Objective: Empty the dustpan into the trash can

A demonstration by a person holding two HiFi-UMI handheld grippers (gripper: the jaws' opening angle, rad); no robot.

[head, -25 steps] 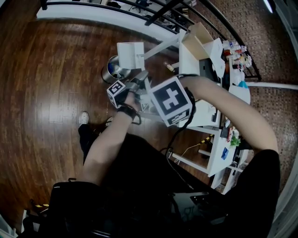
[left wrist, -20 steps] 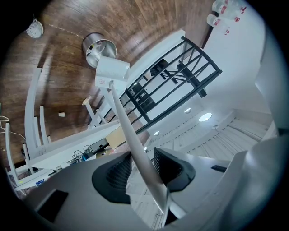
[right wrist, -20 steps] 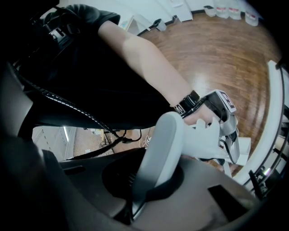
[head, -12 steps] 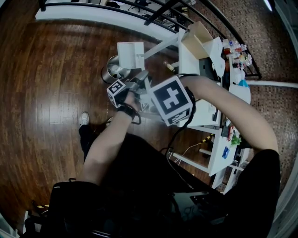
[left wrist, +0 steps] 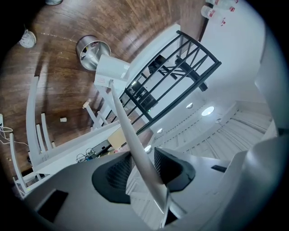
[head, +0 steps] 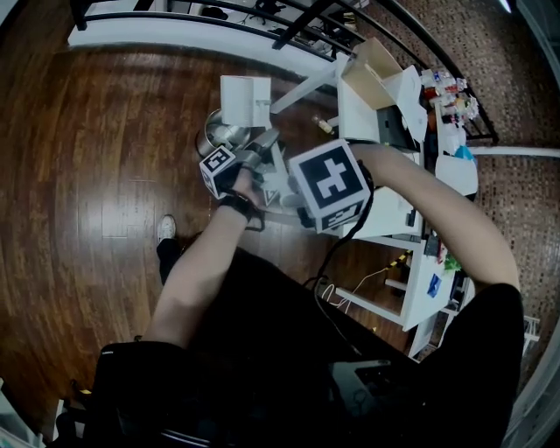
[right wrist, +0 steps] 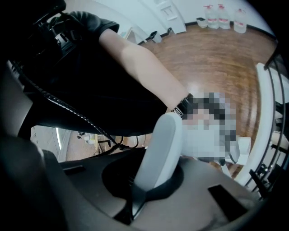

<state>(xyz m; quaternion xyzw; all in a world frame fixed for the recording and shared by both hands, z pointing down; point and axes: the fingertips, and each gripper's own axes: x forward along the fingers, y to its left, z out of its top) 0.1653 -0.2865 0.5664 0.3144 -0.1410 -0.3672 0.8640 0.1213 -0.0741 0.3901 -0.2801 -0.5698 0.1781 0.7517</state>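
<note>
The white dustpan point(head: 245, 100) hangs over the metal trash can point(head: 213, 136) on the wooden floor. In the left gripper view the dustpan point(left wrist: 110, 72) sits just beside the can's open mouth point(left wrist: 92, 50). Its thin white handle point(left wrist: 131, 135) runs back between the jaws of my left gripper point(left wrist: 143, 170), which is shut on it. In the head view my left gripper point(head: 262, 144) is just below the dustpan. My right gripper point(head: 287, 188), under its marker cube, is shut on the handle's thick grey end point(right wrist: 162, 144). The right gripper point(right wrist: 145, 181) points down towards my left arm.
White tables with clutter point(head: 385, 118) and an open cardboard box point(head: 372, 70) stand at the right. A black railing point(head: 262, 13) runs along the top. A small scrap point(head: 324, 127) lies on the floor near the table legs. My shoe point(head: 164, 227) is at the left.
The head view has shifted a little. Both grippers keep their hold and the dustpan stays over the can.
</note>
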